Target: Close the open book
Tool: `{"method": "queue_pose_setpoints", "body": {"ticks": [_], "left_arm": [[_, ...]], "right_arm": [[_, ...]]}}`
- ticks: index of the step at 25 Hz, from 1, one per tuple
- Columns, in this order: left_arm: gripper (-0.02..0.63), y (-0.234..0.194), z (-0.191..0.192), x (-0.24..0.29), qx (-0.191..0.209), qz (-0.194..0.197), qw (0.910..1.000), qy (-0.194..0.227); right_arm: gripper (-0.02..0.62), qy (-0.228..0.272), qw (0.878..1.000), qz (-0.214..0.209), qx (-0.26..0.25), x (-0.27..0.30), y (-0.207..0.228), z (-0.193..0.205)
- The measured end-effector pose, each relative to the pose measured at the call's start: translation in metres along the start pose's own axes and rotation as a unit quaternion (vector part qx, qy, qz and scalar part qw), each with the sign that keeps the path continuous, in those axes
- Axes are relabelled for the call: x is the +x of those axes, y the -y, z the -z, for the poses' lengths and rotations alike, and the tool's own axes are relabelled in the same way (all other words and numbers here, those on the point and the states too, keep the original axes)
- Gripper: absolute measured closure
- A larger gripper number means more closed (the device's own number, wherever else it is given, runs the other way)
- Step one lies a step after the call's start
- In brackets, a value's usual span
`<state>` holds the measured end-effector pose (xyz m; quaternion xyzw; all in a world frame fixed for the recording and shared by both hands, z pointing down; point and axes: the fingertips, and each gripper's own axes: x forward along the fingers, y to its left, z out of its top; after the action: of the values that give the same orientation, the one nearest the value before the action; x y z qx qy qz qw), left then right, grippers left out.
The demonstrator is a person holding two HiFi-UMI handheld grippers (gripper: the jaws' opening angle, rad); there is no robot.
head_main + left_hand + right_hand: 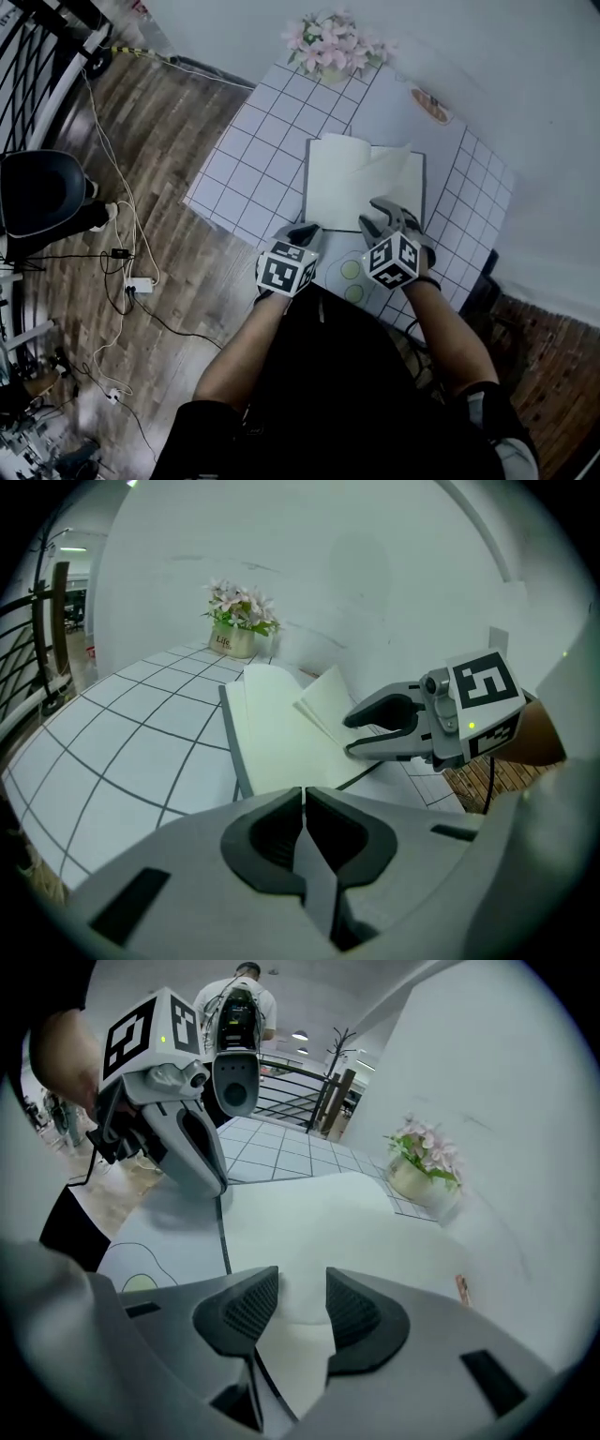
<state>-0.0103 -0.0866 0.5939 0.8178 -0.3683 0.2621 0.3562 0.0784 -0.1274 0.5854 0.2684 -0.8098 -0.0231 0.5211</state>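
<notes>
A flower pot (330, 42) stands beyond the open book (347, 183). The left gripper (305, 231) is pressed together and empty. The right gripper (382, 214) is spread beside a lifted page (389, 164).

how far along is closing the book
Done: nothing yet; the book lies open. In hand: the right gripper, open, is at the right side, where a page stands lifted; the left gripper is shut by the near left corner. Left: fold it shut.
</notes>
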Motion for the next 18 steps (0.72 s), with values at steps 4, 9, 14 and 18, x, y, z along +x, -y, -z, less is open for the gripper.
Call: {"method": "queue_pose_setpoints", "body": {"ticks": [4,9,14,18], "left_arm": [[0.591,0.008,-0.005,0.013,0.015,0.009,0.9998,-0.008],[0.591,0.014,-0.008,0.027,0.024,0.018,0.9994,-0.017],[0.591,0.018,-0.015,0.032,0.029,0.026,0.9992,-0.011],[0.591,0.03,-0.025,0.032,0.041,0.04,0.9984,0.0]], "right_arm": [[0.428,-0.002,0.997,0.035,0.061,-0.02,0.013,0.016],[0.42,-0.012,0.973,0.071,0.218,-0.073,0.027,0.075],[0.42,-0.018,0.942,0.171,0.288,-0.132,0.056,0.125],[0.42,0.031,0.963,0.164,0.213,-0.124,0.055,0.074]]}}
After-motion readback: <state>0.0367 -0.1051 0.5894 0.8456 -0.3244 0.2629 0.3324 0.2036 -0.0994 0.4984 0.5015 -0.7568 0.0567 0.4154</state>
